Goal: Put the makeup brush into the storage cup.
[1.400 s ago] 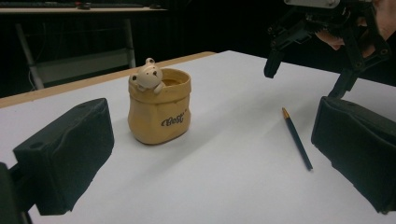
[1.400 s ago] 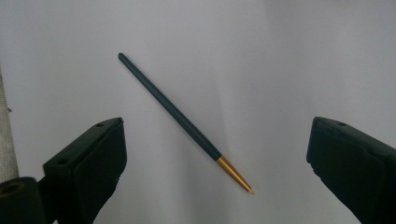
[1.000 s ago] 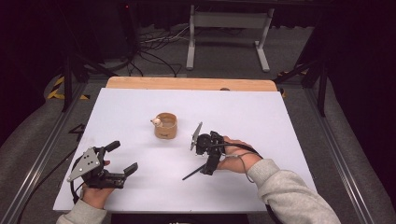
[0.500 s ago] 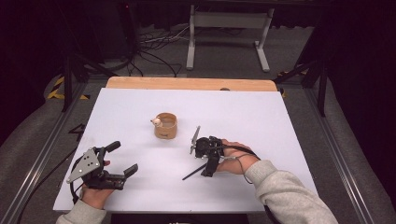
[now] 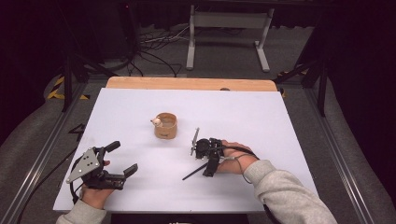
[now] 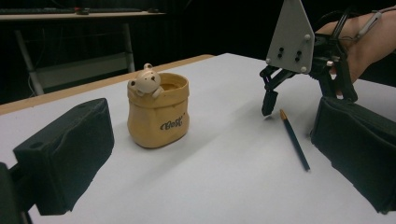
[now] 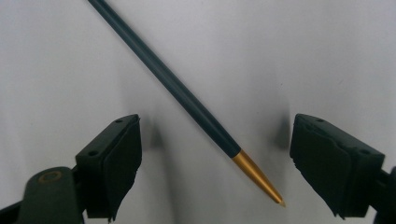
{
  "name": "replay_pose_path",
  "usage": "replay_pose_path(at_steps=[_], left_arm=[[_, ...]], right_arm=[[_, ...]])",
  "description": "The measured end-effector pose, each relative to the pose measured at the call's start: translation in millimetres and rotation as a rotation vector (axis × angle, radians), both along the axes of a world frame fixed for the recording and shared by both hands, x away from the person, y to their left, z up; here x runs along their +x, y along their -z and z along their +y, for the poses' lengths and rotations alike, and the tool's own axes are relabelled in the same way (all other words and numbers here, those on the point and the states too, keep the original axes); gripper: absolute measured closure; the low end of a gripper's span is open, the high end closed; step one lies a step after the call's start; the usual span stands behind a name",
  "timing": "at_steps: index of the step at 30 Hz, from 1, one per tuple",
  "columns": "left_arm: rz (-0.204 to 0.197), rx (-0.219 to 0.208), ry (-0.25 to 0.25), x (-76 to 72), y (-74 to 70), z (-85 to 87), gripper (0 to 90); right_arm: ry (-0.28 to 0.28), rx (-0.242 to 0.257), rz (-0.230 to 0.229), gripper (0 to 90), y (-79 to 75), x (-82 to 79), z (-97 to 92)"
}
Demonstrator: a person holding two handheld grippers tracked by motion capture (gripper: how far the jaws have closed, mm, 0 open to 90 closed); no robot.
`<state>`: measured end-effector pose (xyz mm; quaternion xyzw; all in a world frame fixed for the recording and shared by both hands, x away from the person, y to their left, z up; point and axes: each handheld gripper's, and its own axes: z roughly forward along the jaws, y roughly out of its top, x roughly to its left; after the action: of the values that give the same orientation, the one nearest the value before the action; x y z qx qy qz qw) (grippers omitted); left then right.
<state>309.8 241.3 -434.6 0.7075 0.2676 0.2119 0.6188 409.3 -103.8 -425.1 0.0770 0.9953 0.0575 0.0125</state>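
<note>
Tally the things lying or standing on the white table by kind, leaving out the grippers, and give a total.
Pen: 1
Cup with a small bear on its rim: 1
Total: 2

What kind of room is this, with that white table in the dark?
Probably a lab or recording studio: a white table with metal rails, loose cables on the floor behind, dark surroundings, and a person working with a hand-held gripper in each hand.
</note>
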Motion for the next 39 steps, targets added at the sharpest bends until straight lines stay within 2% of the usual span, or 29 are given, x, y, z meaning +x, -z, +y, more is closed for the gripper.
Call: replay_pose_path(at_steps=[7, 13, 20, 27, 34, 39], left_arm=[[0.002, 0.002, 0.002, 0.6, -0.1, 0.7, 0.1], [0.002, -0.003, -0.002, 0.4, -0.1, 0.7, 0.1], [0.006, 0.005, 0.001, 0.5, -0.2, 0.4, 0.2], [0.017, 0.015, 0.014, 0.8, -0.6, -2.1, 0.4], [0.035, 0.036, 0.039, 2.1, -0.6, -7.2, 1.1], [0.064, 0.027, 0.084, 4.9, -1.8, -11.3, 3.4]], right_arm=[[-0.032, -0.018, 0.000, 32.6, 0.3, -1.6, 4.5], [-0.078, -0.033, -0.005, 63.6, -4.2, -4.5, 7.5], [-0.110, -0.054, 0.007, 81.2, -4.5, -8.6, 11.1], [-0.112, -0.063, 0.009, 83.3, -4.3, -9.7, 12.2], [-0.111, -0.051, -0.002, 83.4, -7.1, -11.5, 8.9], [-0.118, -0.028, -0.011, 83.4, -15.4, -13.7, 6.7]])
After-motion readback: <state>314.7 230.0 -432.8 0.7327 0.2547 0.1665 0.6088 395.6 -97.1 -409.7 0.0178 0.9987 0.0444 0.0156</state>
